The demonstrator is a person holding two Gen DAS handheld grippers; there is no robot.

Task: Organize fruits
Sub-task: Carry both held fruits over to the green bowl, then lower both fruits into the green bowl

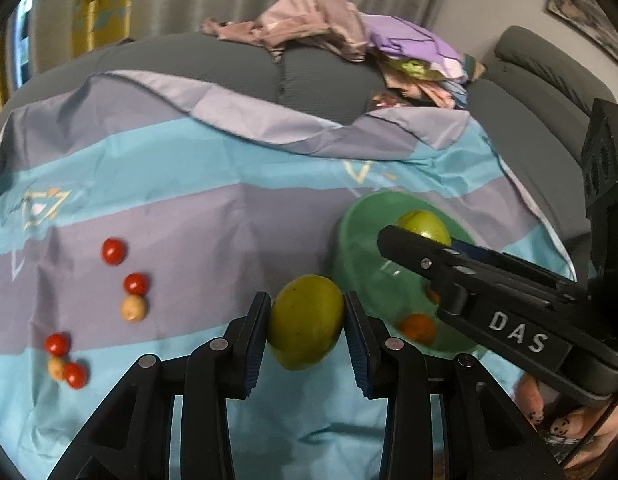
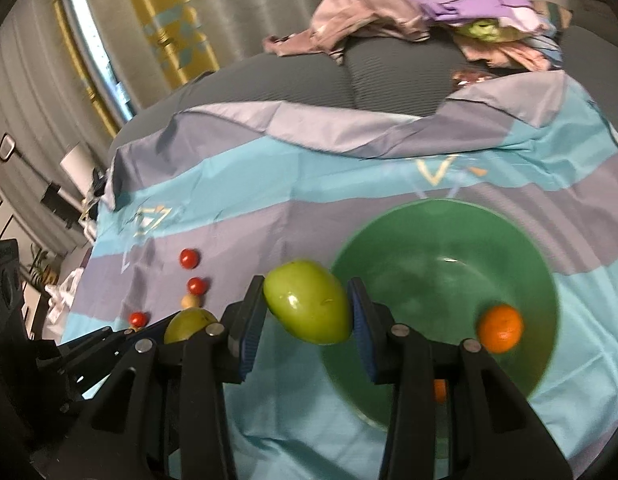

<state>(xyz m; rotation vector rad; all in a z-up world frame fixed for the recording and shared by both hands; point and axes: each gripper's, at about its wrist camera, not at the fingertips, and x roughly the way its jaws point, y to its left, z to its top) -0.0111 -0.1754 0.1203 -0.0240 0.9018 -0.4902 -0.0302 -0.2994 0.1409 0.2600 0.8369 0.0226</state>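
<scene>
My left gripper (image 1: 307, 297) is shut on a yellow-green fruit (image 1: 305, 322), held above the striped blue and purple cloth (image 1: 213, 216). My right gripper (image 2: 305, 282) is shut on a shiny green apple (image 2: 309, 304) beside the rim of a green bowl (image 2: 389, 224). An orange (image 2: 501, 328) lies inside that bowl. In the left wrist view the right gripper (image 1: 421, 236) hangs over the bowl (image 1: 349, 240) with its apple (image 1: 423, 226). Several small red fruits (image 1: 114, 251) and tan ones (image 1: 133, 308) lie on the cloth to the left.
A heap of pink and purple clothes (image 1: 329, 24) sits on the grey cushion (image 1: 213, 64) behind the cloth. Curtains hang at the back. A hand with painted nails (image 1: 557, 426) grips the right tool. A grey sofa arm (image 1: 549, 68) stands at far right.
</scene>
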